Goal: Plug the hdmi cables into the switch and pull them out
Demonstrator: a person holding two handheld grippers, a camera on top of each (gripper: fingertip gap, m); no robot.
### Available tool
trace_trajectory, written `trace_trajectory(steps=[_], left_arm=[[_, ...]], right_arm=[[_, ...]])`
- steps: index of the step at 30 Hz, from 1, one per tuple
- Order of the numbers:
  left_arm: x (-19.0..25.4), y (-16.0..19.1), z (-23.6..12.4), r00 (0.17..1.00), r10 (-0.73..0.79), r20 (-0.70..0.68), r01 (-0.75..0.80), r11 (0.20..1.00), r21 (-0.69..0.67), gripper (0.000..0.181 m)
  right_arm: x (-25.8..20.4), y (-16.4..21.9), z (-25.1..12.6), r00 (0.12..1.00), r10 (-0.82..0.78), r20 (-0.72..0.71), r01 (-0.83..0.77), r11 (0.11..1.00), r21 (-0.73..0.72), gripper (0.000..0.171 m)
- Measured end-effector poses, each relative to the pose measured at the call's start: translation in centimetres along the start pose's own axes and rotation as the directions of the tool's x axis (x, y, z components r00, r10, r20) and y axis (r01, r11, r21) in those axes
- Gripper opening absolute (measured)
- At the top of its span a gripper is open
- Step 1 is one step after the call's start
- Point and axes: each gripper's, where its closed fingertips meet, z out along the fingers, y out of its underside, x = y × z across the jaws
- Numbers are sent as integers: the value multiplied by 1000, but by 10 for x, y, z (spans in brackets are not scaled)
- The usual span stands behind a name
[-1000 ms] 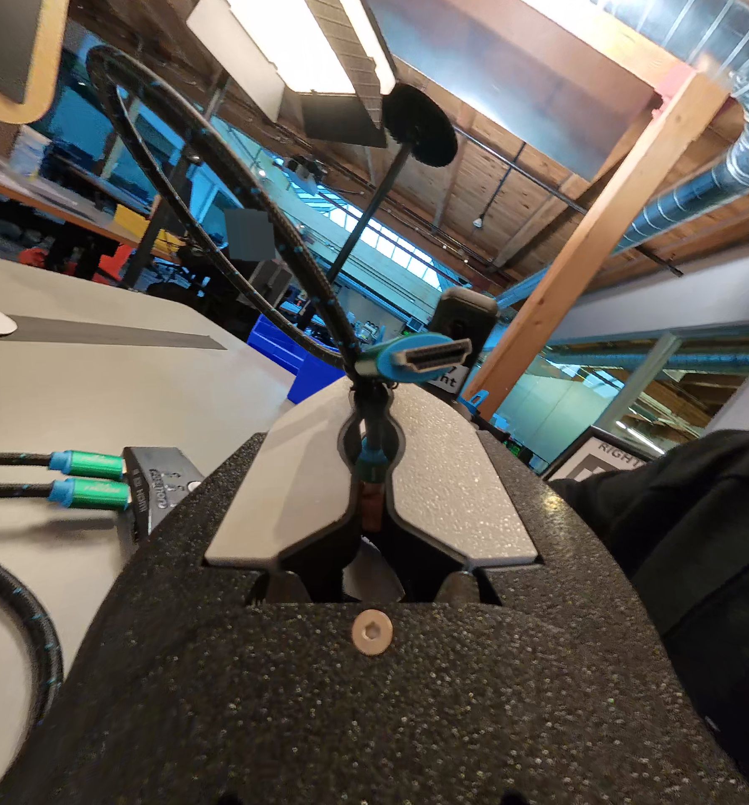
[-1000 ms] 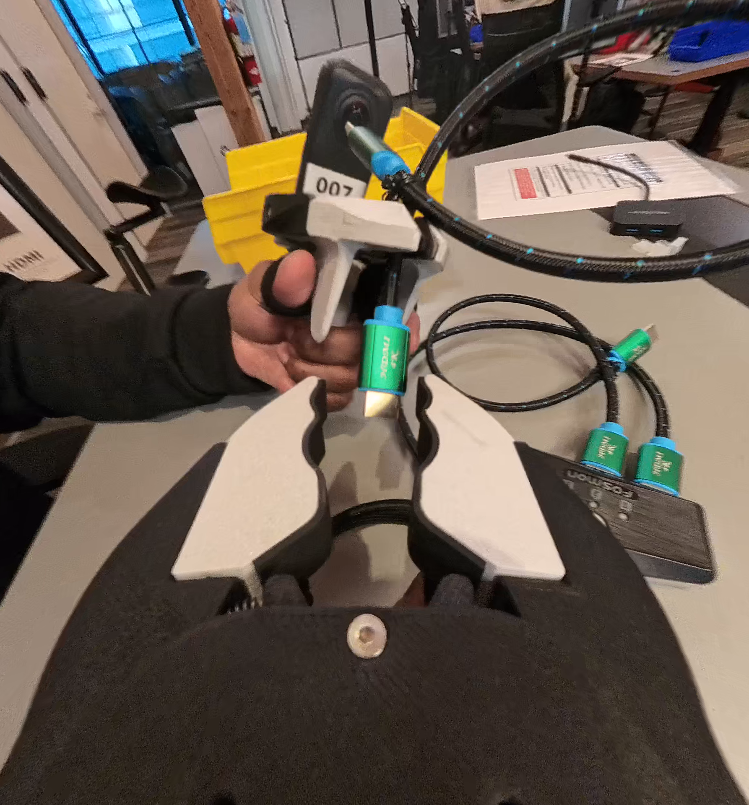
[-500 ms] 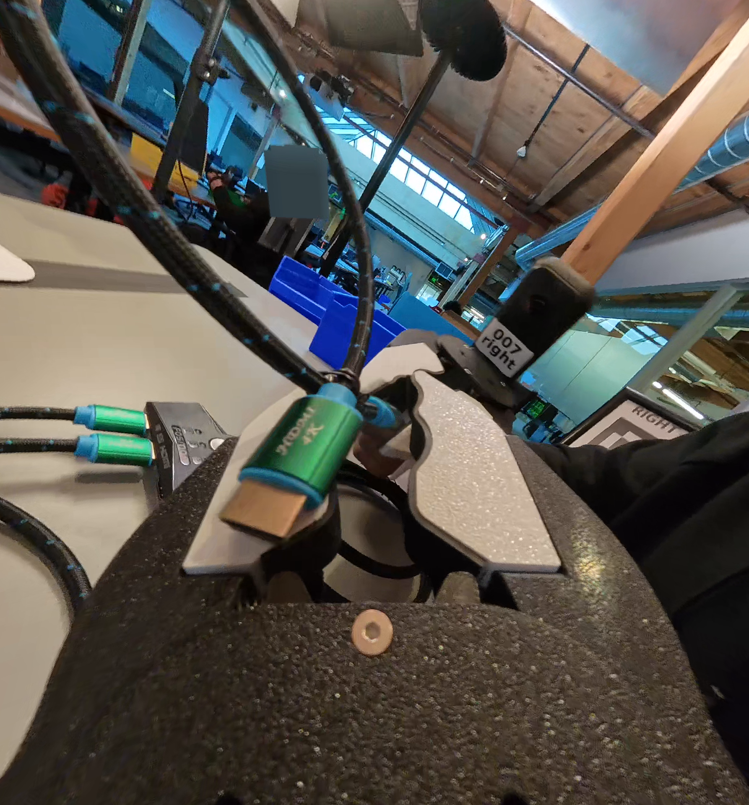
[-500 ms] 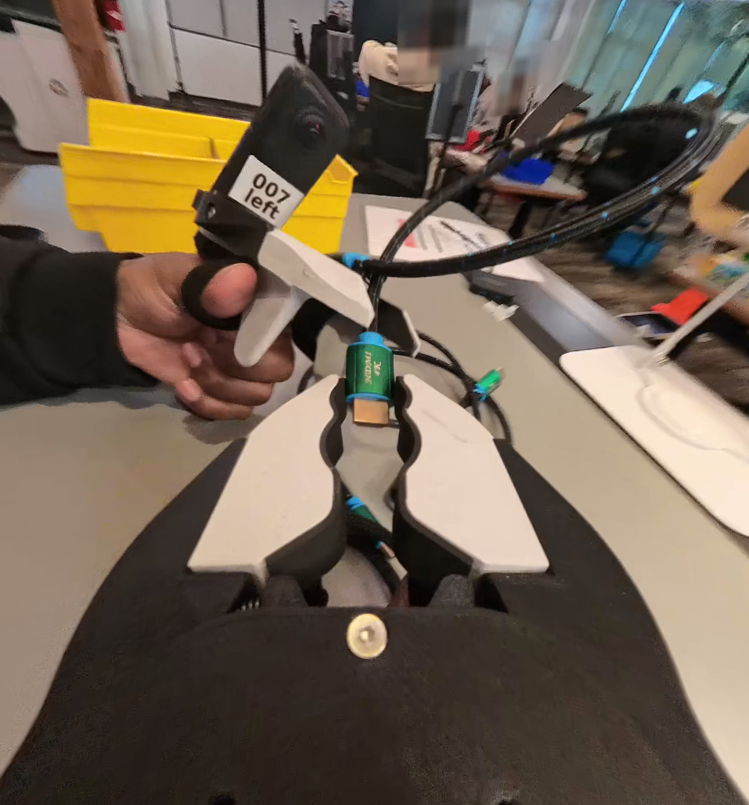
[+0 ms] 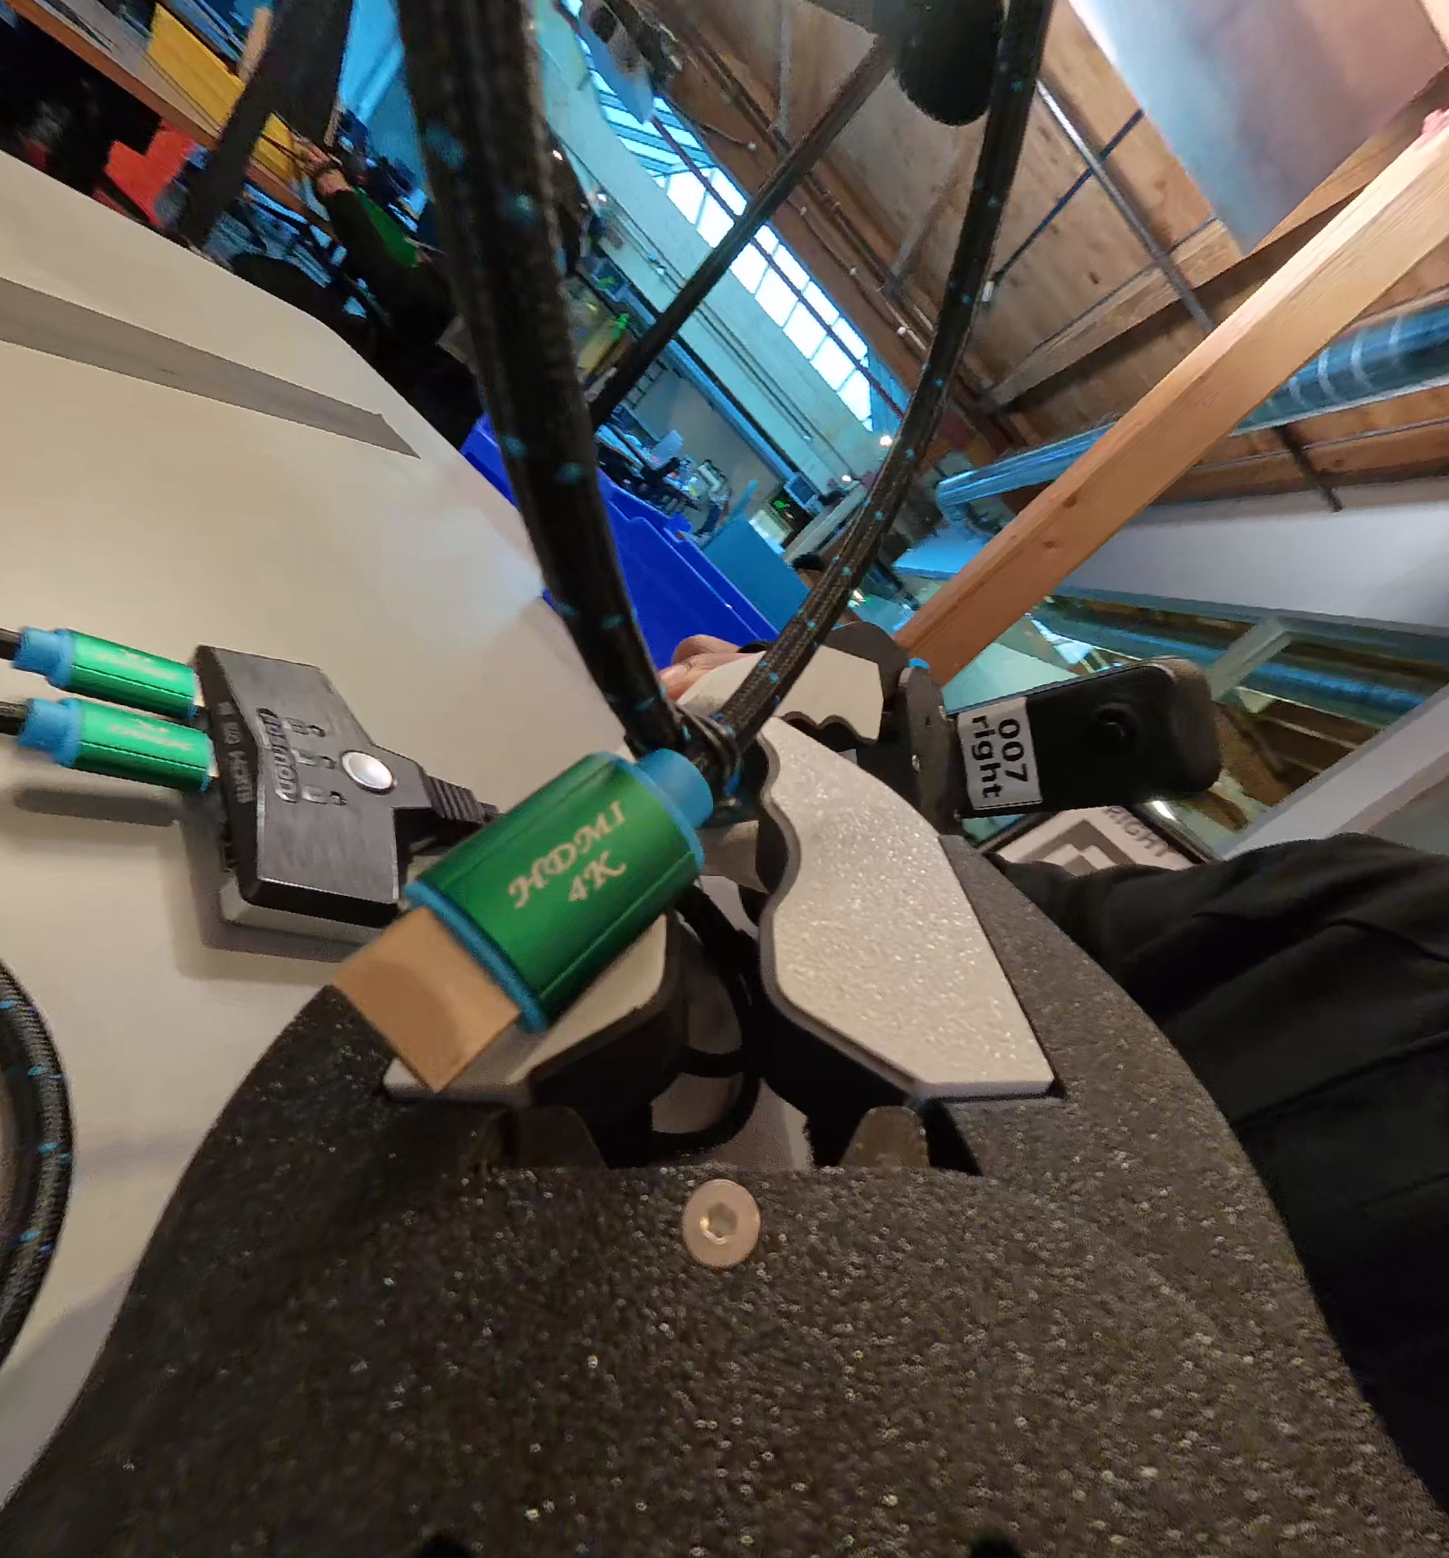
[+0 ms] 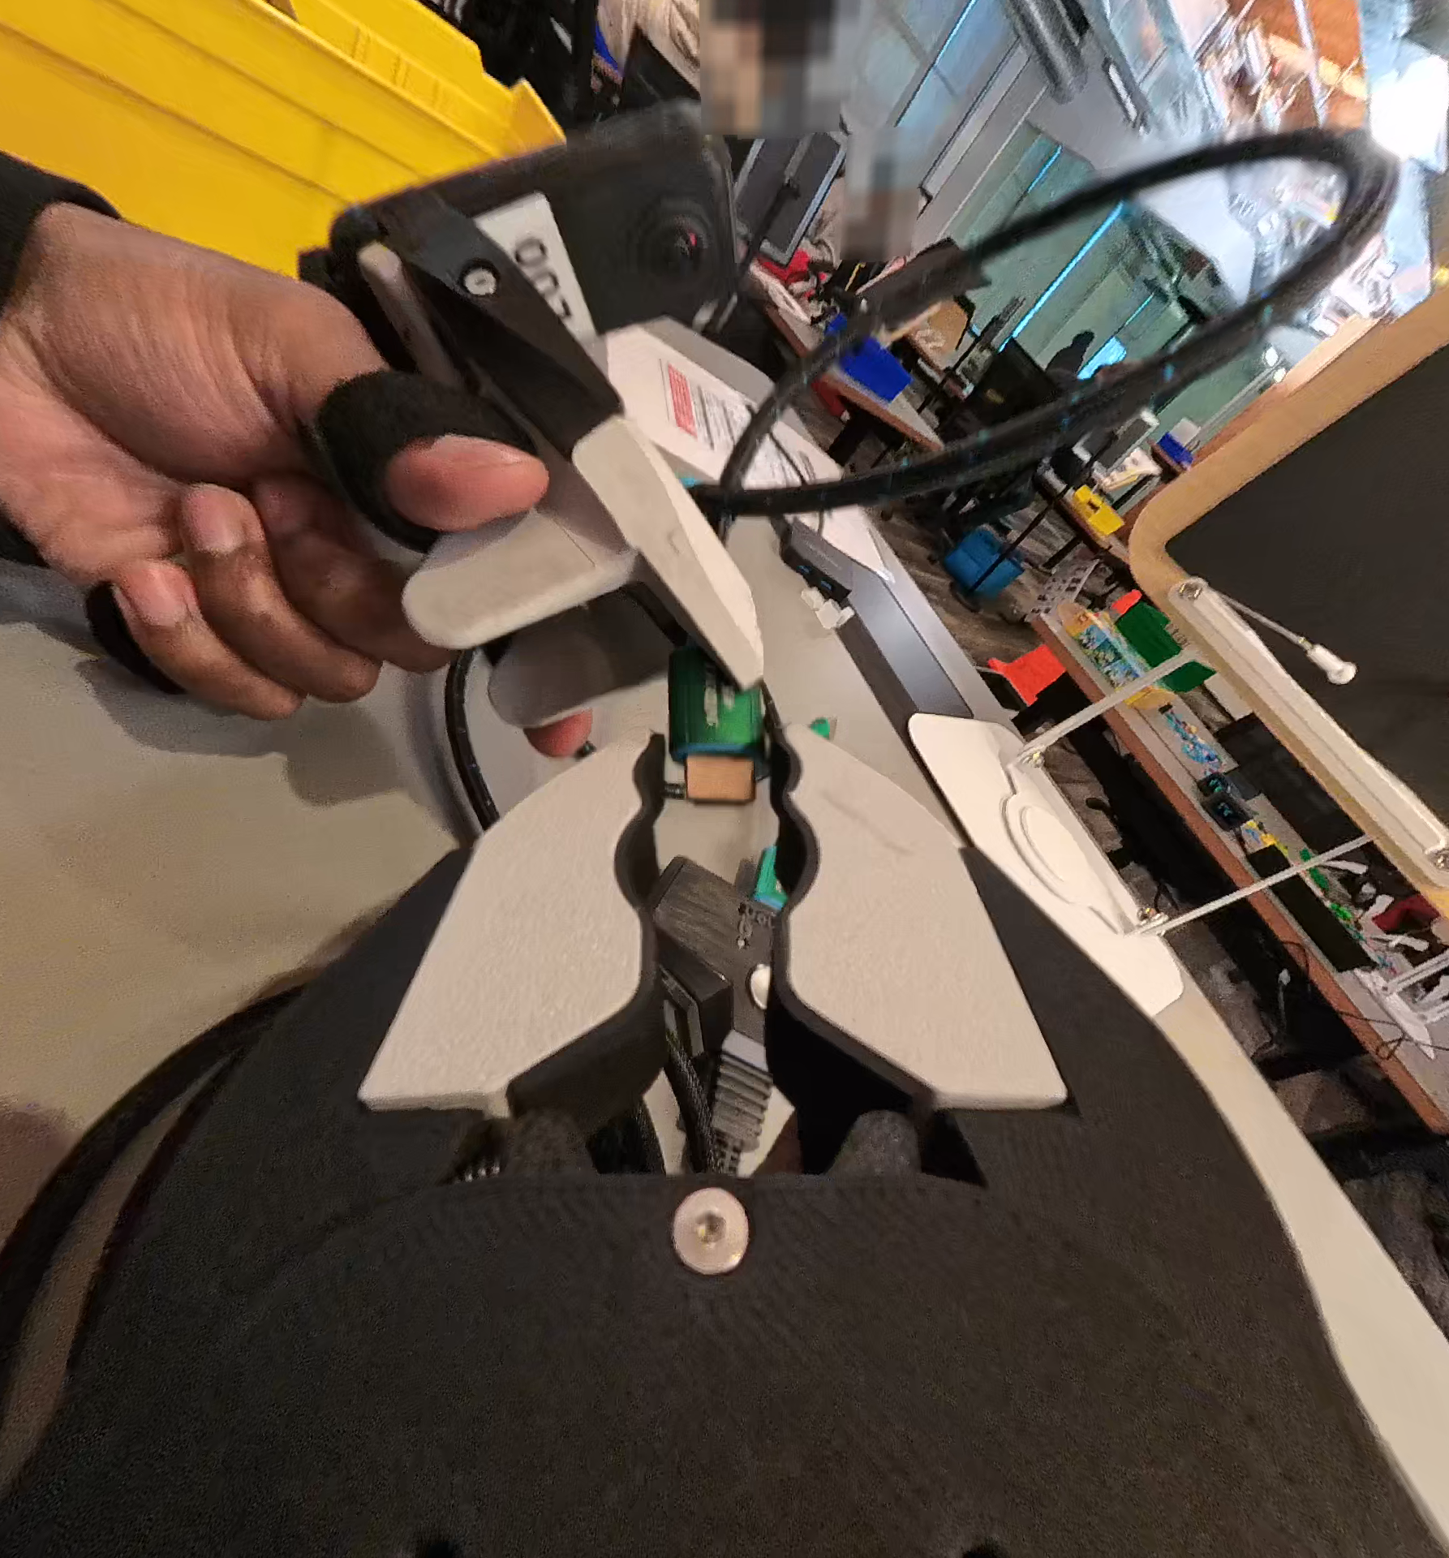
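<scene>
My left gripper is shut on a black braided HDMI cable just behind its green plug. The plug lies over my left finger, gold tip towards the camera. In the right wrist view the plug hangs tip down from the left gripper. My right gripper is open, its fingertips on either side of the plug's gold tip, not closed on it. The black switch lies on the table with two green plugs in its far side. It also shows between my right fingers.
The grey table carries a loose loop of cable at the left. A yellow bin stands behind the hand. A white monitor foot and a wood-framed screen stand to the right. Blue bins sit beyond the table.
The left gripper has turned the plug over so that its tip points down and back. The right gripper has come in over the switch until its open fingertips flank the plug tip.
</scene>
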Motion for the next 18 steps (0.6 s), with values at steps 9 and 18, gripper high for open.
trace_trajectory(steps=[9, 18], left_arm=[[-28, -26, -28, 974, 39, 224, -62, 994, 95, 12], [-41, -23, -33, 955, 35, 294, -60, 995, 77, 12]], right_arm=[[20, 81, 6, 913, 408, 19, -366, 837, -407, 93], [-2, 118, 23, 781, 623, 47, -445, 607, -659, 128]])
